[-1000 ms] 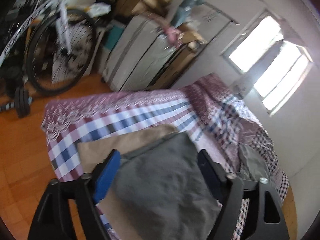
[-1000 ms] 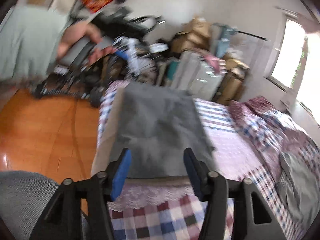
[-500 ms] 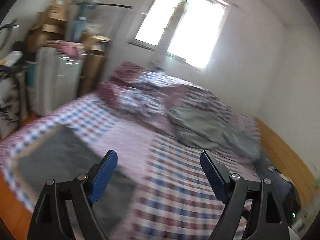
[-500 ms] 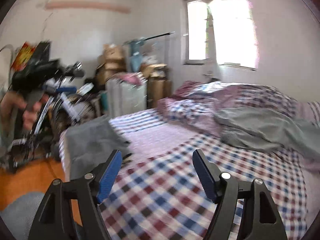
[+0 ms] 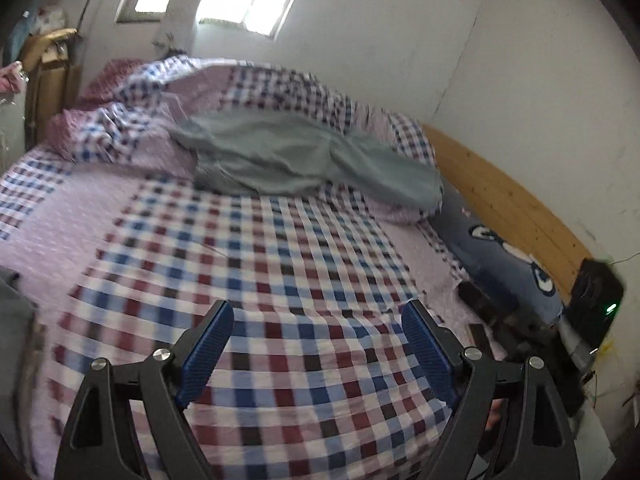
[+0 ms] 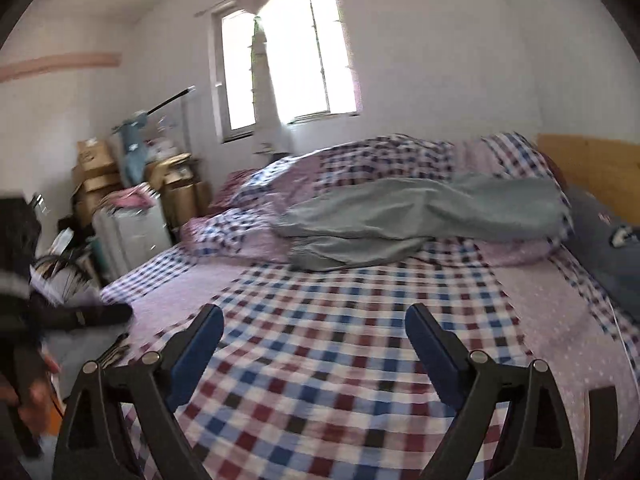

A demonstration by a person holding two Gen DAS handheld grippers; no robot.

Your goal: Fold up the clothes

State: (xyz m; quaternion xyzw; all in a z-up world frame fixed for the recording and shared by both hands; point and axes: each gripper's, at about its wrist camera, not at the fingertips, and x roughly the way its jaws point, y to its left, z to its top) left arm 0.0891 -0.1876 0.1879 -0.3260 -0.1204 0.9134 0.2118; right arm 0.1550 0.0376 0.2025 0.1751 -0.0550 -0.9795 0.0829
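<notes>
**Reaching with empty claws toward the crumpled grey-green garment**

Hanging over the near end of the bed, the left gripper (image 5: 318, 330) has its blue-padded fingers (image 5: 208, 346) spread wide with nothing between them; the right gripper (image 6: 314, 334) is spread and empty likewise, low in its own view.

Beyond both, in the middle of each frame, the loose grey-green cloth garment (image 5: 304, 160) lies rumpled, draped partly over the heaped checked duvet (image 5: 256, 88) and partly onto the flat sheet. It is not folded. It looks light, soft and limp, so I judge it will sag and slide unless held at two spread points. An outer edge or corner is the better hold; the end trailing toward the right of the left wrist view (image 5: 424, 188) and the lower edge near the sheet (image 6: 340, 256) both lie free. Which part of the garment is which is not clear, as the cloth is bunched.

At the far left edge of the left wrist view shows a sliver of darker grey cloth (image 5: 12, 312), too cropped to judge.

The red, blue and white checked bedsheet (image 5: 304, 280) is broad, flat and soft, a good place for laying cloth out. A wooden headboard (image 5: 504, 200) runs along the right, a bright window (image 6: 288, 72) sits above, and stacked cardboard boxes (image 6: 94, 168) stand at the left.
</notes>
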